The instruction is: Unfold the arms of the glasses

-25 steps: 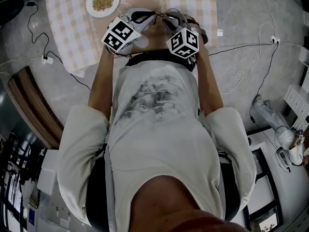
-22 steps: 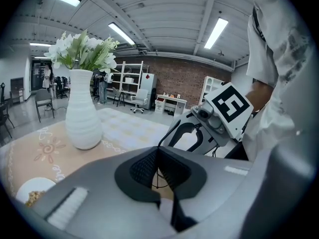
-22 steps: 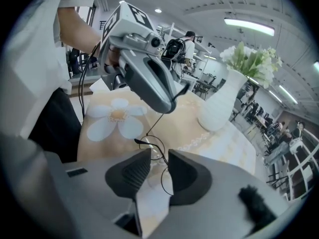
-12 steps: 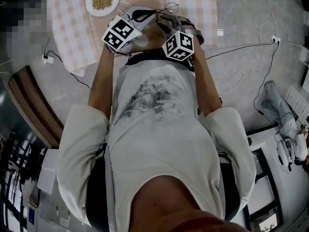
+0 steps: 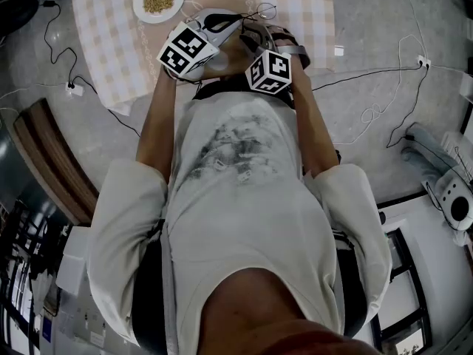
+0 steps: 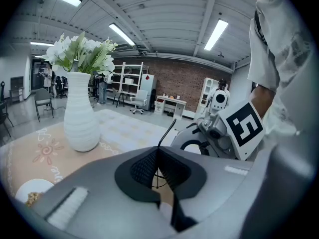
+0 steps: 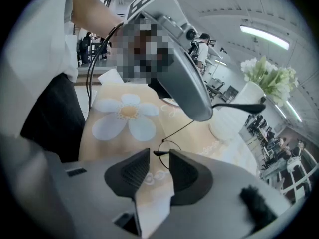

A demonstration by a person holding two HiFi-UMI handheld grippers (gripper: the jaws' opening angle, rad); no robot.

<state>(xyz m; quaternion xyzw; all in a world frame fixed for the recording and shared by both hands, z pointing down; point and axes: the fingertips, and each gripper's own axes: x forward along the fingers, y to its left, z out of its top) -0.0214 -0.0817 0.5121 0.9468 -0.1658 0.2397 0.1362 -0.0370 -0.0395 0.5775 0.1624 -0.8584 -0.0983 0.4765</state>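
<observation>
L tool (image 6: 157, 167) clamps glasses (image 7: 239, 107); R tool (image 7: 159, 156) jaws just opened, arm tip (image 7: 158, 153) between.

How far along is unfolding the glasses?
Apparently done: one arm juts straight past the left tool, which pinches the glasses. In hand: the right tool has just been opening its jaws; the tip of the other arm lies between them, unpressed. Left: swinging that arm out.

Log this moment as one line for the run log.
left gripper: jaws shut on glasses | right gripper: jaws have just been opening, arm tip between them, not gripped
</observation>
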